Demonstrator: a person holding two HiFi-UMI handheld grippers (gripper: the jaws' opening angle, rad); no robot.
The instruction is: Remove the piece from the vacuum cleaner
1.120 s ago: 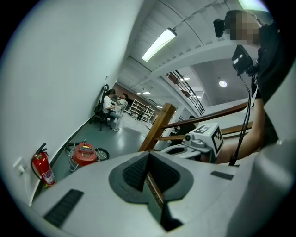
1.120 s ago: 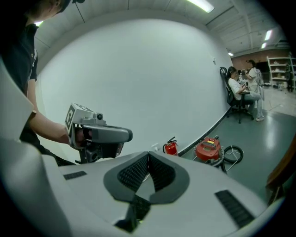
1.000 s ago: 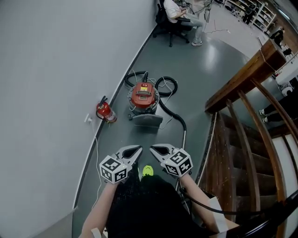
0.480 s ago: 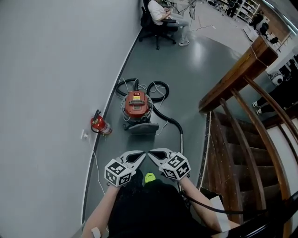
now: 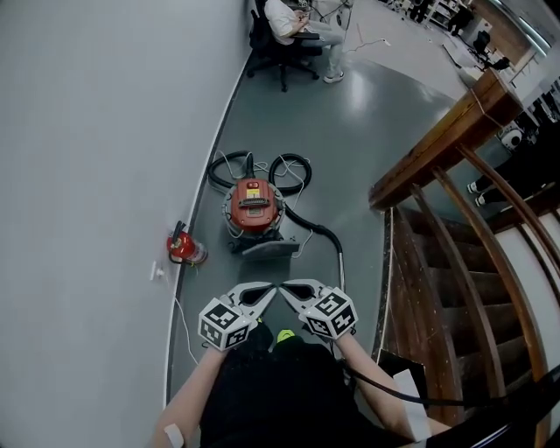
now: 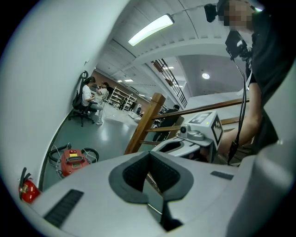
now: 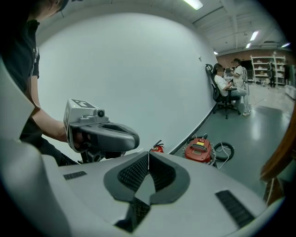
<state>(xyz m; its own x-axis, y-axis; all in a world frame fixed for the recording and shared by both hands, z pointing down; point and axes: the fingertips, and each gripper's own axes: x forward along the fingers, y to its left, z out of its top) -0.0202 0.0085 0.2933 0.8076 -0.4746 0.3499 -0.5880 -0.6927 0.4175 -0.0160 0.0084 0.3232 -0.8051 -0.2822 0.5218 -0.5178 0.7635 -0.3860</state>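
Head view puts your left hand-held gripper (image 5: 262,291) and your right hand-held gripper (image 5: 294,288) side by side, low in the middle. Their tips angle toward each other and nearly meet, and both are held up over the grey floor (image 5: 350,131).

Left gripper view shows that tool's jaws pressed together with nothing between them. Right gripper view shows the same for the other one, so you are holding nothing in either.

The vacuum cleaner (image 5: 253,205), a red canister, stands on the floor ahead of you. It is well apart from both grippers and close to the curved white wall (image 5: 87,175). Its black hose (image 5: 322,233) coils behind the canister and swings round on the right side toward you. A grey flat part (image 5: 269,249) sits against the canister's near side. Whether that is the piece to come off, you cannot tell at this range.

A red fire extinguisher (image 5: 181,248) rests by the wall, just left of the vacuum cleaner. A wooden staircase (image 5: 455,262) with a heavy handrail fills your right side. Far ahead, a person (image 5: 293,19) sits on a black office chair (image 5: 273,51).
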